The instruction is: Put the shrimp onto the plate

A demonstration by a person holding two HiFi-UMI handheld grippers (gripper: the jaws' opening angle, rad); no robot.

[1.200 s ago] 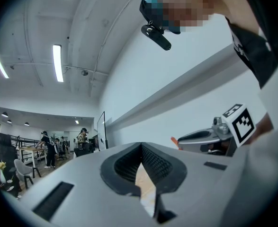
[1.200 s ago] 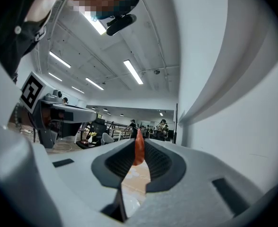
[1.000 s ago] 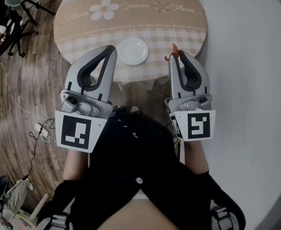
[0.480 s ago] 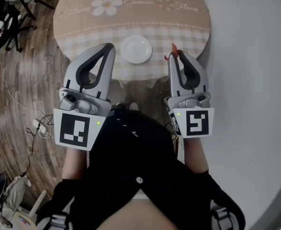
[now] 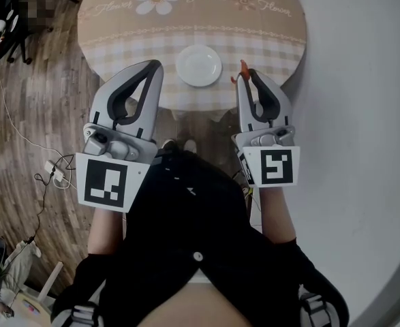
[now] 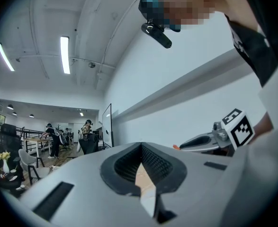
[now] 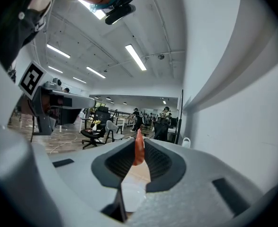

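Two grippers are showing: the left gripper at nine o'clock of the plate, the right gripper at three o'clock. One shrimp is showing between the right gripper's jaws. One plate is sitting on one table.

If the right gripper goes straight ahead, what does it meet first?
Probably the table just right of the plate, shrimp first; height is unclear, so it may pass above.
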